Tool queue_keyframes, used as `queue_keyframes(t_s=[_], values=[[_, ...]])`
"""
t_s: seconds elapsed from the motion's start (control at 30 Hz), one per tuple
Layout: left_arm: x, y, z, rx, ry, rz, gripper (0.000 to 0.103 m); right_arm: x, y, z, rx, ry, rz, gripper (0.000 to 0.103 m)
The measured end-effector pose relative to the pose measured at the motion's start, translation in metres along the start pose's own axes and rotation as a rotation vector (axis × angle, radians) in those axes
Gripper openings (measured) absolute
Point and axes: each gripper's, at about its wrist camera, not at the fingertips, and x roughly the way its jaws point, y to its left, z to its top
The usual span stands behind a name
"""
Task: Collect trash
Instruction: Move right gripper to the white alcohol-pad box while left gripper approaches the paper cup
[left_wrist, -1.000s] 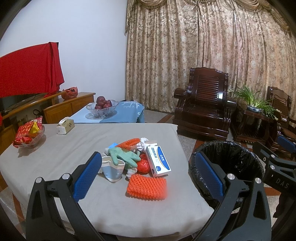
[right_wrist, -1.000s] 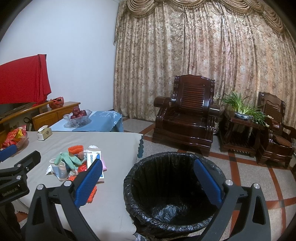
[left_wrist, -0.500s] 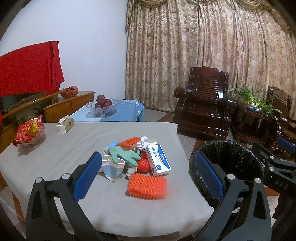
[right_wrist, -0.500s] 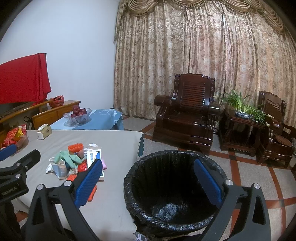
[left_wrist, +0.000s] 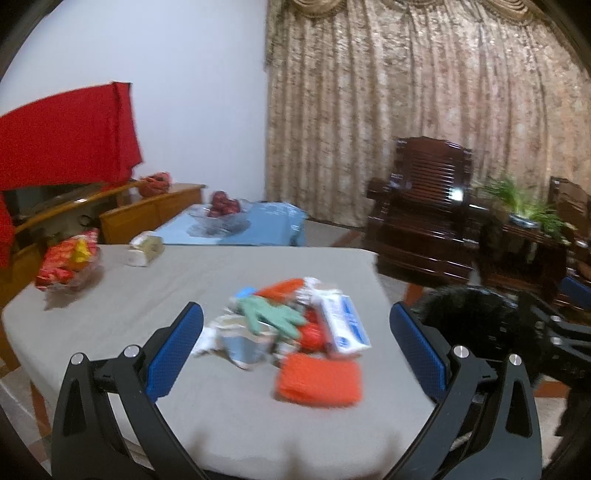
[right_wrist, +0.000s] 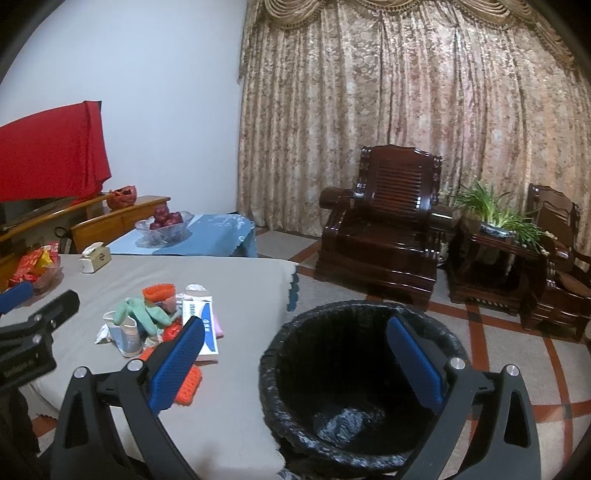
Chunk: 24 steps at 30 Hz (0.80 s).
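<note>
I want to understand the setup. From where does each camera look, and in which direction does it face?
Left wrist: on the left gripper, over the table, facing the trash pile; open jaws frame the green glove.
Right wrist: on the right gripper, beside the table, facing the black-lined bin; jaws open.
Shared: glove, bin, dark wooden armchair; each view shows the other gripper.

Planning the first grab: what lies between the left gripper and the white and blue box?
In the left wrist view, the orange foam net lies between the left gripper and the box.

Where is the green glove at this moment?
The green glove lies atop the trash pile, table centre in the left wrist view, draped over the paper cup, left of the white-blue box.
</note>
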Motion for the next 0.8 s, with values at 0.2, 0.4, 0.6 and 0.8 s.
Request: queue_keyframes(t_s=[0.2, 0.4, 0.6, 0.8], values=[[0.022, 0.039, -0.012, 0.019, 0.015, 0.108, 0.098, 0.03, 0.032, 0.005, -0.03, 0.017, 0.075, 0.097], [0.047, 0.068, -0.02, 0.014, 0.065, 0.167, 0.098, 0.076, 0.074, 0.005, -0.083, 0.064, 0.162, 0.088], [0.077, 0.078, -0.023, -0.014, 0.097, 0.15, 0.098, 0.136, 0.101, -0.007, -0.106, 0.176, 0.222, 0.079], [0.101, 0.086, -0.028, -0.033, 0.134, 0.142, 0.098, 0.175, 0.117, -0.023, -0.142, 0.243, 0.232, 0.078]])
